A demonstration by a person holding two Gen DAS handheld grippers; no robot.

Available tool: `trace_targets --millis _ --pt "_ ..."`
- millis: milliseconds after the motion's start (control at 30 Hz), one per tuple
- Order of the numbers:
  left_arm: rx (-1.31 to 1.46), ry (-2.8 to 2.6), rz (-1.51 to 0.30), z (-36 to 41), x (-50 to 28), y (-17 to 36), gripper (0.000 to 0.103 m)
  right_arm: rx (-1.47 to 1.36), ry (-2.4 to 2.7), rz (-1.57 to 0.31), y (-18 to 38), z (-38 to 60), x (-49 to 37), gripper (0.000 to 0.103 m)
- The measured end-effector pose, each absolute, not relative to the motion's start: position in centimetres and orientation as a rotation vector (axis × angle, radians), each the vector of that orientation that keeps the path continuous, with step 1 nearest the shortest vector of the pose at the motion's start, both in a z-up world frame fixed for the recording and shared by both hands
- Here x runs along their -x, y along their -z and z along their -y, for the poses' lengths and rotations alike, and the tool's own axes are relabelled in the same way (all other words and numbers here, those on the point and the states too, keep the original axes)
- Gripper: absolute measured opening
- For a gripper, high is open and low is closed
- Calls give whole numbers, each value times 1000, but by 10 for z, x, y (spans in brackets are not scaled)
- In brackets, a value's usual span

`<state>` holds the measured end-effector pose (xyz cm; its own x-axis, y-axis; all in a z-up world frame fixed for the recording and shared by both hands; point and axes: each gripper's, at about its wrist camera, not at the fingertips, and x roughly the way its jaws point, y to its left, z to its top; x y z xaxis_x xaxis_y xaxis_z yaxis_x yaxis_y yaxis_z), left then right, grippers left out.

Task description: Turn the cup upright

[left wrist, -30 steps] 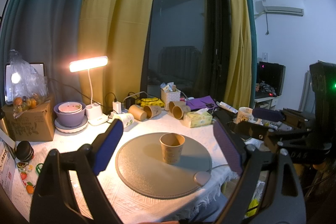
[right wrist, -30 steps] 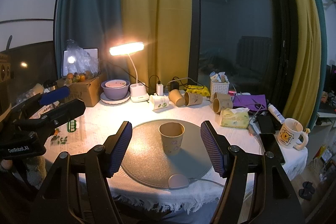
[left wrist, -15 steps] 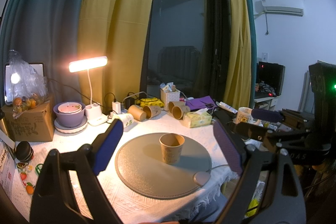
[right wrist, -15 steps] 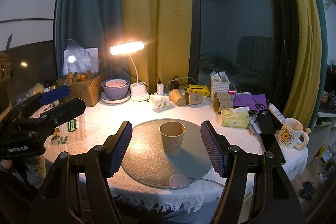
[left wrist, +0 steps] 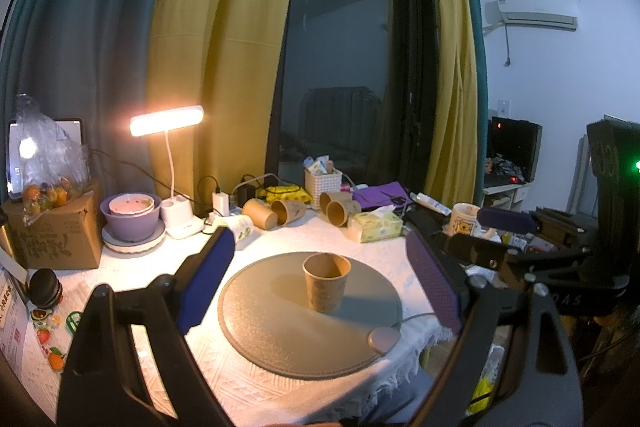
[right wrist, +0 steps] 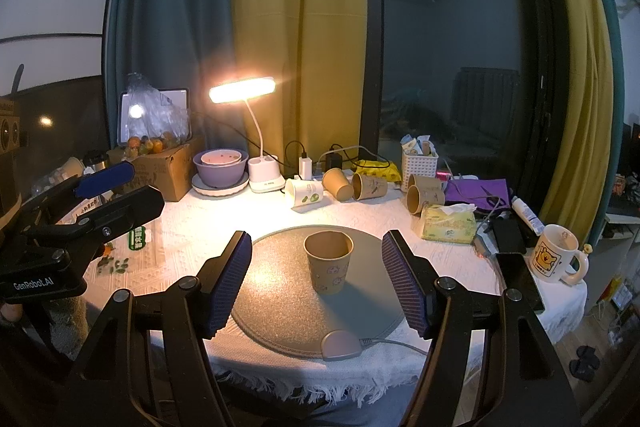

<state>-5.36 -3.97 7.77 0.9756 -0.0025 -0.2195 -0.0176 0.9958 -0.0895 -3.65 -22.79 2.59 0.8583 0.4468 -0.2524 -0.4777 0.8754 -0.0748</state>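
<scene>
A brown paper cup (left wrist: 326, 283) stands upright, mouth up, on the round grey mat (left wrist: 280, 327); it also shows in the right wrist view (right wrist: 329, 267) on the mat (right wrist: 280, 291). My left gripper (left wrist: 320, 279) is open and empty, held back from the cup, which sits framed between its blue pads (left wrist: 206, 279). My right gripper (right wrist: 318, 277) is open and empty, also back from the cup, with blue pads (right wrist: 230, 281) either side. Each gripper shows in the other's view: the right one (left wrist: 508, 223), the left one (right wrist: 104, 179).
Several paper cups (right wrist: 370, 185) lie on their sides at the back of the table, by a lit desk lamp (right wrist: 242, 91), purple bowl (right wrist: 220, 167), cardboard box (right wrist: 168, 167), tissue pack (right wrist: 448, 223) and white basket (right wrist: 420, 161). A mug (right wrist: 554, 259) and phone (right wrist: 518, 279) sit right.
</scene>
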Motion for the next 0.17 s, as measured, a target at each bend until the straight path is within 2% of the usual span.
trace_targets --millis 167 --pt "72 57 -177 53 66 -79 89 137 -485 -232 -26 227 37 71"
